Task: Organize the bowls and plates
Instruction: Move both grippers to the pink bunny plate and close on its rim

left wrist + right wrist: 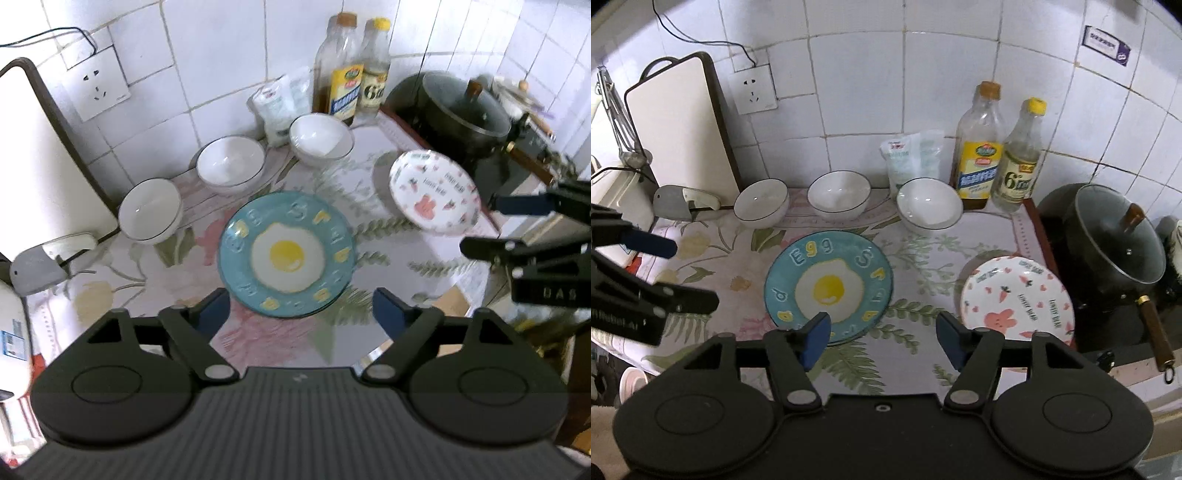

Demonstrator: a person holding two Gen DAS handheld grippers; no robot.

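Observation:
A blue plate with a fried-egg picture (pixel 287 254) (pixel 829 287) lies in the middle of the flowered counter. A white plate with pink rabbit and carrot prints (pixel 435 192) (pixel 1017 297) lies to its right, near the stove. Three white bowls (pixel 151 210) (pixel 231 164) (pixel 320 137) stand in a row along the wall, also in the right wrist view (pixel 761 202) (pixel 839 195) (pixel 929 205). My left gripper (pixel 301 314) is open and empty just in front of the blue plate. My right gripper (pixel 882 338) is open and empty between the two plates.
Two bottles (pixel 979 147) (pixel 1019 158) and a white bag (pixel 912 157) stand at the wall. A lidded black pot (pixel 1108 240) sits on the stove at right. A cutting board (pixel 679 122) leans at left beside a cleaver (pixel 683 201).

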